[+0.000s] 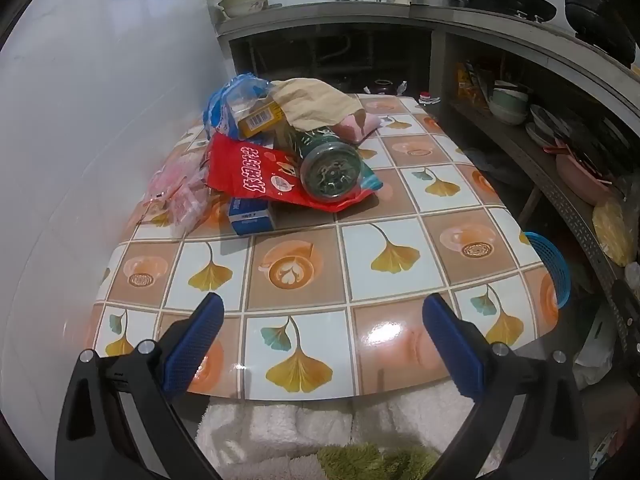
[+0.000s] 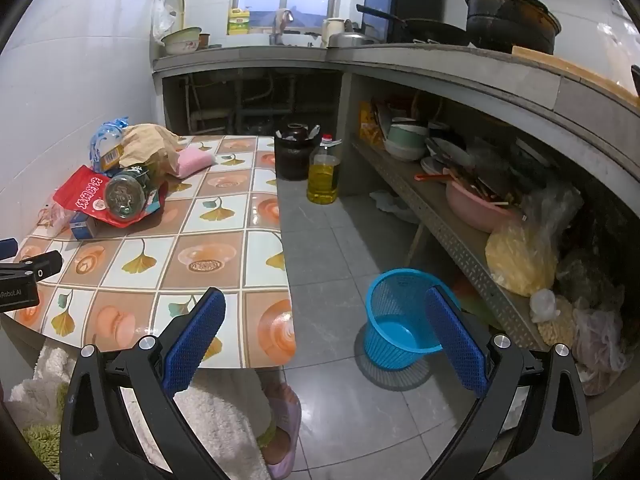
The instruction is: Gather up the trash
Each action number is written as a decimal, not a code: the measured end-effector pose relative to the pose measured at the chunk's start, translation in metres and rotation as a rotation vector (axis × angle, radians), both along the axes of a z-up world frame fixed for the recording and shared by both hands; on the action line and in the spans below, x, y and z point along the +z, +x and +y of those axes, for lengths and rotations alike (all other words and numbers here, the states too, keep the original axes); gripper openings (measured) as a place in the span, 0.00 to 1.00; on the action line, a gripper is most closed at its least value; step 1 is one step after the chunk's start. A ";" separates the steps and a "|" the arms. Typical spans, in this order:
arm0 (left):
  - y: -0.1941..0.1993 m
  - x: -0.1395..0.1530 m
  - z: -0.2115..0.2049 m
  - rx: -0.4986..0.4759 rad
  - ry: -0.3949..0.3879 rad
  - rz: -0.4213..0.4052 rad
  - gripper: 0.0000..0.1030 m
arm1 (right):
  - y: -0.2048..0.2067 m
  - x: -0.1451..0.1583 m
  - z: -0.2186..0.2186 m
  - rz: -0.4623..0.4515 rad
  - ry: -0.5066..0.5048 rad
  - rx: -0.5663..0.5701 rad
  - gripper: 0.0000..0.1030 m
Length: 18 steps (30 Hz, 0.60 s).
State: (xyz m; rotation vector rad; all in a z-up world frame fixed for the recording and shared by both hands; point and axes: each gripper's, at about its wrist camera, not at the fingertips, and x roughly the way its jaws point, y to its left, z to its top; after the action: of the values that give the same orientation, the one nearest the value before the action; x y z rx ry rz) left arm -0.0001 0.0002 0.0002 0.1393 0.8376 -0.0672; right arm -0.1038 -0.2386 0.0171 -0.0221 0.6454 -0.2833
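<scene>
Left wrist: bottle [image 1: 324, 160] sideways, base toward cam.

The wide-open left gripper [image 1: 322, 316] hangs over the near edge of a glossy leaf-patterned table [image 1: 400, 216], well apart from a green glass jar [image 1: 330, 170] lying on a red plastic snack bag [image 1: 248, 172].

Trash pile [image 1: 280, 148] at table's far corner, empty blue basket [image 2: 400, 320] on floor
</scene>
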 end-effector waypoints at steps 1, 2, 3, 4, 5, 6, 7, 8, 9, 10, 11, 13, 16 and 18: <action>0.000 0.000 0.000 0.000 0.002 0.001 0.95 | 0.000 0.000 0.000 -0.003 0.000 0.000 0.93; 0.000 0.000 0.000 -0.001 0.003 0.001 0.95 | 0.000 0.000 0.000 -0.003 0.002 0.000 0.93; 0.000 0.000 0.000 -0.001 0.005 0.001 0.95 | 0.000 0.000 0.000 -0.002 0.002 0.000 0.93; -0.001 0.000 0.000 -0.001 0.005 0.000 0.95 | 0.000 0.000 0.001 -0.001 0.002 0.000 0.93; -0.001 0.001 0.001 0.000 0.005 -0.001 0.95 | 0.000 0.000 0.000 -0.004 0.005 0.000 0.93; -0.002 0.001 0.001 0.000 0.005 -0.002 0.95 | 0.000 0.000 0.001 -0.004 0.005 0.001 0.93; -0.001 0.001 0.001 -0.001 0.006 0.004 0.95 | 0.000 0.000 0.001 -0.004 0.004 0.002 0.93; -0.001 0.001 0.001 -0.001 0.007 0.004 0.95 | 0.000 0.001 0.001 -0.004 0.002 0.002 0.93; -0.001 0.001 0.001 -0.001 0.007 0.004 0.95 | 0.000 0.000 0.001 -0.003 0.004 0.001 0.93; -0.002 0.002 0.002 -0.002 0.007 0.004 0.95 | 0.000 0.000 0.001 -0.002 0.005 0.000 0.93; -0.003 0.002 0.002 -0.002 0.008 0.003 0.95 | 0.000 0.000 0.001 -0.002 0.003 0.000 0.93; 0.000 0.000 0.003 -0.002 0.006 0.004 0.95 | 0.000 0.001 0.001 -0.001 0.004 -0.001 0.93; 0.000 0.000 0.003 0.001 0.007 0.008 0.95 | 0.000 0.001 0.001 -0.003 0.003 -0.001 0.93; 0.001 0.000 0.002 0.000 0.008 0.010 0.95 | 0.000 0.001 0.001 -0.003 0.003 0.001 0.93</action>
State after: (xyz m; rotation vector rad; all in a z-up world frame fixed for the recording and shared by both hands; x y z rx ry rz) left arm 0.0005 0.0026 0.0006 0.1470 0.8479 -0.0642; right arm -0.1042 -0.2372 0.0184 -0.0188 0.6432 -0.2812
